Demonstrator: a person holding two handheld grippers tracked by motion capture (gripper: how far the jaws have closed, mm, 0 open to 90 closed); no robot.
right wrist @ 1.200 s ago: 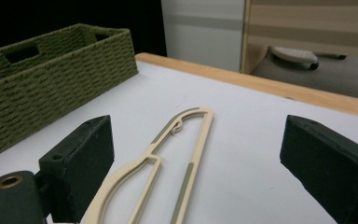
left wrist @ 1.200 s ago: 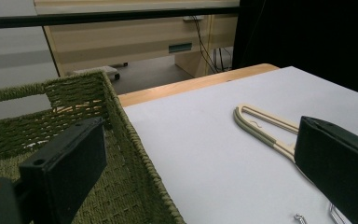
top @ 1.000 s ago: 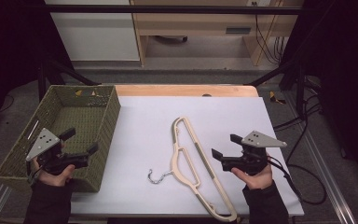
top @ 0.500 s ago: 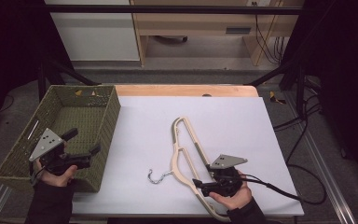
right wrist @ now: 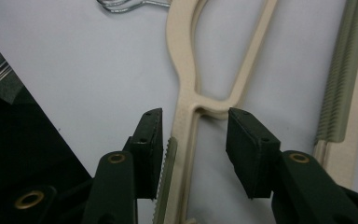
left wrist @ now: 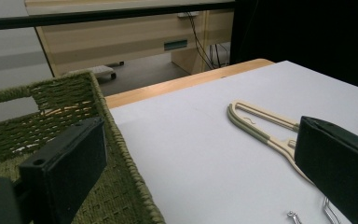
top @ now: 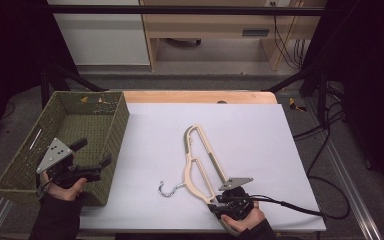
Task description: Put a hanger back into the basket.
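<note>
Right tool (right wrist: 193, 154) astride cream hanger (right wrist: 186, 112), jaws just closing

This looks like a lab or recording workspace rather than a home: a white table (top: 260, 130) stands inside a black metal frame (top: 180, 9), dark curtains hang at both sides, loose cables (top: 325, 125) trail over the grey floor, and plain wooden furniture (top: 205, 30) with a white cabinet (top: 100, 35) lines the back wall
</note>
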